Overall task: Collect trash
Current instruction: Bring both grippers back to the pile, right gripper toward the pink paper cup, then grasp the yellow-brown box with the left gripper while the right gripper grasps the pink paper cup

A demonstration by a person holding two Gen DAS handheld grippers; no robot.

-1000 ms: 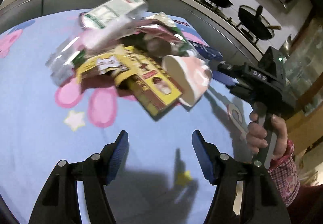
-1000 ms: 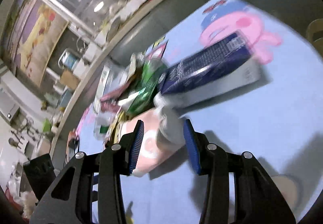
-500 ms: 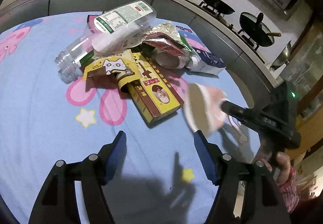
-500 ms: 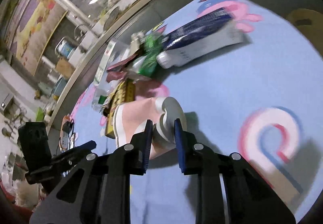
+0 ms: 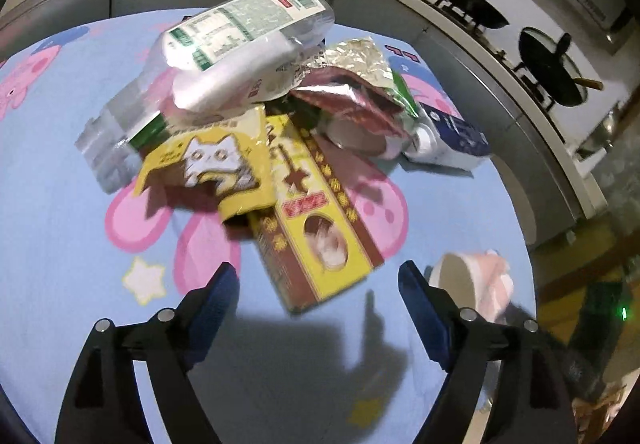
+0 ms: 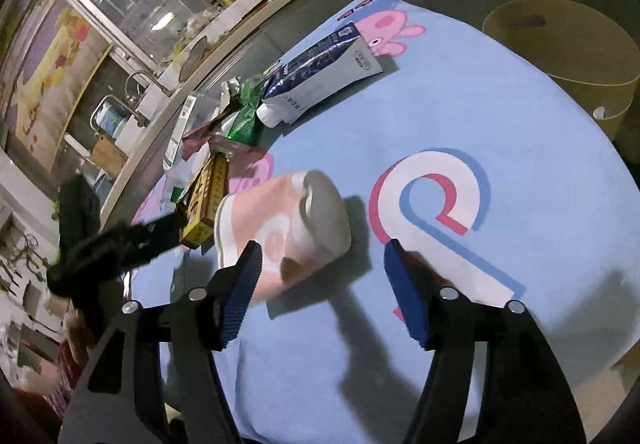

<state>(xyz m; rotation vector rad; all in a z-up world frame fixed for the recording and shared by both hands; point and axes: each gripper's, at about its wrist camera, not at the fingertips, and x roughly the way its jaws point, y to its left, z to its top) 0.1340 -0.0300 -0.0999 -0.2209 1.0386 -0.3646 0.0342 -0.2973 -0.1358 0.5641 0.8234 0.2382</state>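
A pink and white paper cup (image 6: 286, 219) lies on its side on the blue cartoon cloth, just ahead of my open right gripper (image 6: 322, 284), free of its fingers. The cup also shows in the left wrist view (image 5: 474, 284), at the right. A trash pile sits further back: a yellow-brown box (image 5: 316, 215), a yellow cat packet (image 5: 212, 163), a clear plastic package (image 5: 248, 47), foil wrappers (image 5: 352, 83) and a navy-white pouch (image 6: 324, 71). My left gripper (image 5: 318, 298) is open and empty, just short of the box.
A round cardboard bin (image 6: 560, 55) stands beyond the table's far right edge in the right wrist view. A counter with two woks (image 5: 548, 71) curves behind the table. The blue cloth (image 6: 500, 123) covers the table.
My right gripper closed on the cup, carried it away from the pile toward the table's near side, then opened and let it go. My left gripper moved slightly closer to the pile.
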